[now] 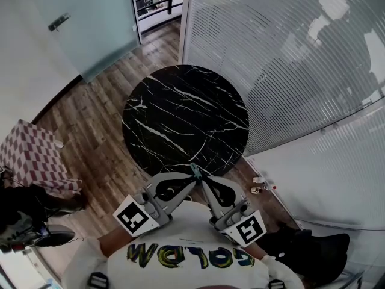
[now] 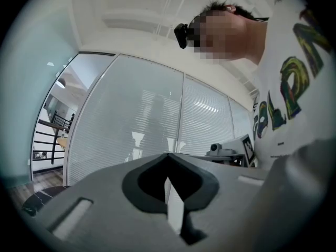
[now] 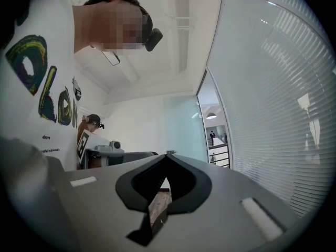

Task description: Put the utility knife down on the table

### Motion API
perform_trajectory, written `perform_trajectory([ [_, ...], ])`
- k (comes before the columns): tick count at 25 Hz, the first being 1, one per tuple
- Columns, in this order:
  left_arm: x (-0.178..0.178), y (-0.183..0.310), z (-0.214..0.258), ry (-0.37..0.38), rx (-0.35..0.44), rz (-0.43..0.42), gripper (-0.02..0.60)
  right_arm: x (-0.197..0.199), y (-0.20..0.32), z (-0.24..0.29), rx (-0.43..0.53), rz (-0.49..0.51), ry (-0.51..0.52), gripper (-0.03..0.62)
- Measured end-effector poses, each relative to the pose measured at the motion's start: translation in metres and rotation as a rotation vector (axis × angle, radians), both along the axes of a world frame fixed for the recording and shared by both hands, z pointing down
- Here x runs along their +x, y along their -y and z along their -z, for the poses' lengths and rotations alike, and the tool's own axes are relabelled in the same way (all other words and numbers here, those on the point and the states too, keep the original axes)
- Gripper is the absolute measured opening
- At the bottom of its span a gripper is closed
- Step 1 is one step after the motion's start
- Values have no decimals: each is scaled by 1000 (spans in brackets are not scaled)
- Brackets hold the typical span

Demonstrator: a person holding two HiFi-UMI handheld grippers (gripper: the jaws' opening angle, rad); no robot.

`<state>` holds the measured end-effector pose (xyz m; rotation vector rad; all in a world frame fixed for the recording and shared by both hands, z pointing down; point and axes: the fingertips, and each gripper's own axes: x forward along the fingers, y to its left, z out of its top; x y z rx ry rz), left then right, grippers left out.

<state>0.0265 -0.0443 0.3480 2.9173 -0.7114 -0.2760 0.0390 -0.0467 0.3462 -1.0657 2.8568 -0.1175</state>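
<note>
Both grippers are held close to my chest, just off the near rim of the round black marble table (image 1: 186, 119). My left gripper (image 1: 191, 181) and right gripper (image 1: 203, 179) point inward and their tips nearly touch. A small teal piece (image 1: 195, 171) shows where the tips meet; I cannot tell what it is. No utility knife shows plainly in any view. In the left gripper view the left gripper (image 2: 168, 154) has its jaws together with nothing between them. The right gripper (image 3: 168, 154) looks the same in its own view.
A chequered seat (image 1: 33, 158) stands on the wood floor at the left. A frosted glass door (image 1: 90, 23) is at the back and a curved glass wall with blinds (image 1: 289, 59) at the right. Small bottles (image 1: 260, 186) and dark bags (image 1: 313, 248) lie near the wall.
</note>
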Motion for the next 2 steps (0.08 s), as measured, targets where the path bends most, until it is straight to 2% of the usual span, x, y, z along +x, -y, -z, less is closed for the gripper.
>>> perform_trajectory([
  [2, 1, 0, 0, -1, -5, 2, 0, 1, 0, -1, -3, -2, -2, 2],
])
